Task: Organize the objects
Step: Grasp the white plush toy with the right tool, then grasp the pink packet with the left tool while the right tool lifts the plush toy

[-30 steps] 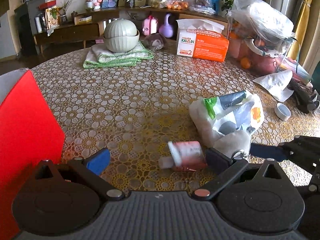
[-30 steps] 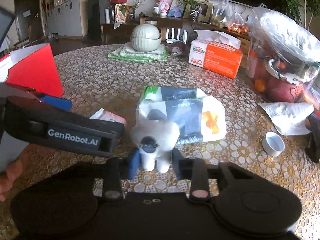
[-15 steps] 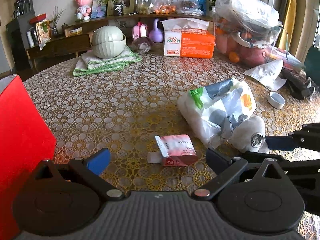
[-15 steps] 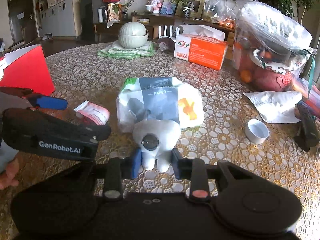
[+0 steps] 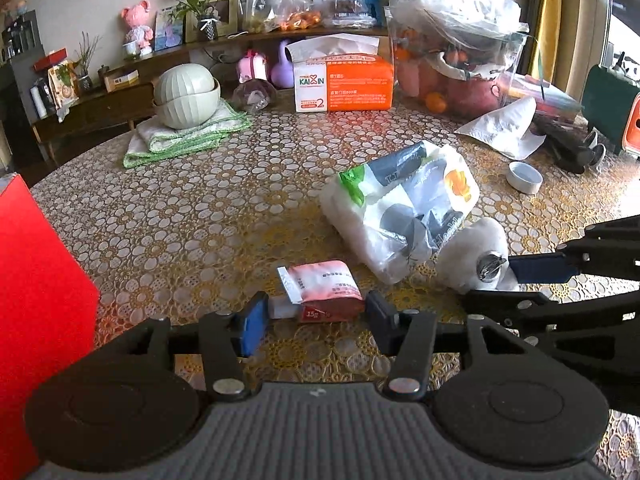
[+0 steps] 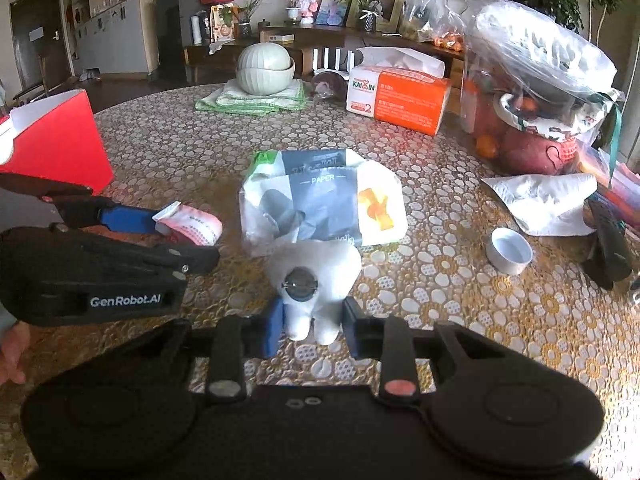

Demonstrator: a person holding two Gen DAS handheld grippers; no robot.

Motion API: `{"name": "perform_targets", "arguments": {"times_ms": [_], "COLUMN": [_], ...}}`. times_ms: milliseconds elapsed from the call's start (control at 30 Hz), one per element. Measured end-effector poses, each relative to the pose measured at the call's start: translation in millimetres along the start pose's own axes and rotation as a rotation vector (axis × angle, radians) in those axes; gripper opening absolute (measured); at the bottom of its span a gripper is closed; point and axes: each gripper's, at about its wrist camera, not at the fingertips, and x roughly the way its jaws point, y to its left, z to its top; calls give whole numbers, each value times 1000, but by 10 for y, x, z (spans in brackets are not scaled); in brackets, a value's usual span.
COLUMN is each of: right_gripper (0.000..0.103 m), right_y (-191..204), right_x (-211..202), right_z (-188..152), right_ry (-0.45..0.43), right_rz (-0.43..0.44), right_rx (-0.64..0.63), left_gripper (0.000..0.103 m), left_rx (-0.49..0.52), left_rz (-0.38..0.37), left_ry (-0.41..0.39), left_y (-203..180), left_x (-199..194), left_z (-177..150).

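Lying flat on the surface (image 5: 168,216), the pink sachet (image 5: 324,290) sat between the left claw (image 5: 314,320), whose jaws had just been closing but did not yet pinch it. The right claw (image 6: 310,326) was clamped on the white tooth-shaped toy (image 6: 316,276), beside the tissue pack (image 6: 320,200). A good grab would centre both pads on the sachet's edges and squeeze gently.

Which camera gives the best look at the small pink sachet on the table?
The left wrist view. The pink sachet lies whole and close between the left gripper fingers, its printing visible. In the right wrist view the sachet is smaller, off to the left, and its lower part is hidden behind that gripper's black body.
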Motion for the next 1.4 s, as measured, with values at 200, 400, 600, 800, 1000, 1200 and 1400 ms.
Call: {"name": "perform_targets", "arguments": {"times_ms": [200, 400, 600, 800, 1000, 1200, 1400], "right_gripper": [31, 31, 31, 31, 31, 31, 31], "right_y": [108, 283, 489, 766, 1079, 1488, 1912], "right_x": [-236, -560, -875, -1136, -1293, -1398, -1409], "right_z": [5, -13, -24, -12, 55, 175, 303], "right_ry": [-8, -17, -25, -47, -56, -77, -94], "right_rz": [21, 41, 55, 61, 76, 109, 146], "right_rx": [8, 9, 7, -20, -50, -110, -173], "left_gripper": [52, 52, 52, 52, 52, 52, 52], "left_rx": [-25, -44, -65, -92, -103, -114, -140], "left_rz": [-37, -66, -91, -100, -106, -103, -82], "left_ry": [3, 5, -11, -28, -65, -95, -121], "left_y": [51, 105, 191, 320, 494, 745, 1105], "left_x": [-188, -487, -849, -1217, -1609, -1911, -2165], "left_z": [-36, -96, -159, -205, -279, -360, -467]}}
